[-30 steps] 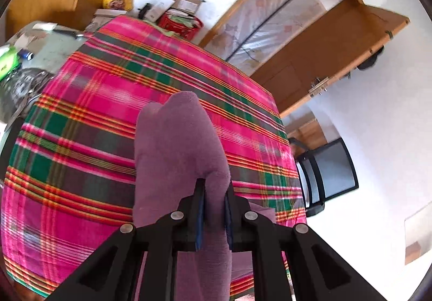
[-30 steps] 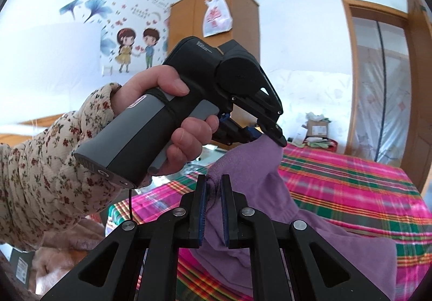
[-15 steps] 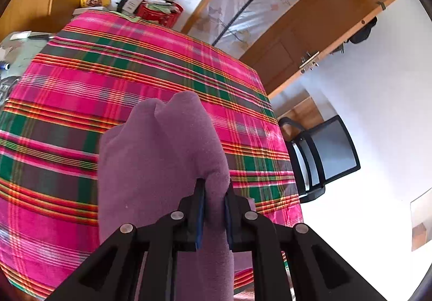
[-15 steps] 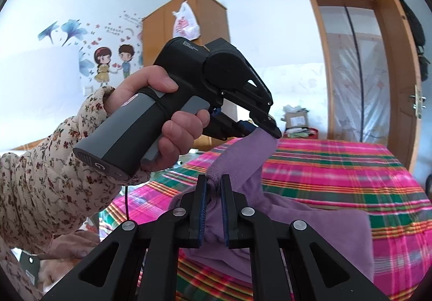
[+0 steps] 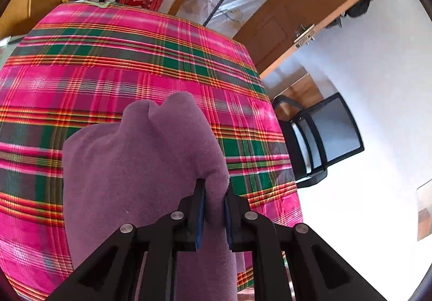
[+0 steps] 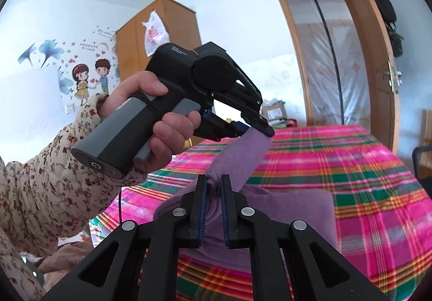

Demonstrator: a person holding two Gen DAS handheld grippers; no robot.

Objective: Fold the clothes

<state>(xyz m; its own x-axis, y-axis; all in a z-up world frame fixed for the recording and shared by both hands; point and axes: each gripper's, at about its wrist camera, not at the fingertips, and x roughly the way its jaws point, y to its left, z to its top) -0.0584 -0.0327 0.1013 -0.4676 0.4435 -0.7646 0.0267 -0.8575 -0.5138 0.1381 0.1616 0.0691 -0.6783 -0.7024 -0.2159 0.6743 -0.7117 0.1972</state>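
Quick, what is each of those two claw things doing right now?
Left gripper: closed on the purple fleece garment.
Right gripper: closed on another edge of the same garment, lifted above the plaid cloth.

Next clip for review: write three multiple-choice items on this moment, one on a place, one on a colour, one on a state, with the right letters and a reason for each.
1. Where does the lower part of the purple garment lie?
A. on the plaid bedspread
B. on the black chair
C. in the wardrobe

2. What colour is the bag hanging on the wardrobe?
A. blue
B. white with red print
C. black

3. What state is the left tool in?
A. open, clear of the cloth
B. shut on the garment
C. lying on the bed

Answers: 1 A, the cloth spreads over the plaid in both views. 2 B, the plastic bag shows white with red marks. 3 B, its fingers pinch a fold of the garment, as do those of the right tool.
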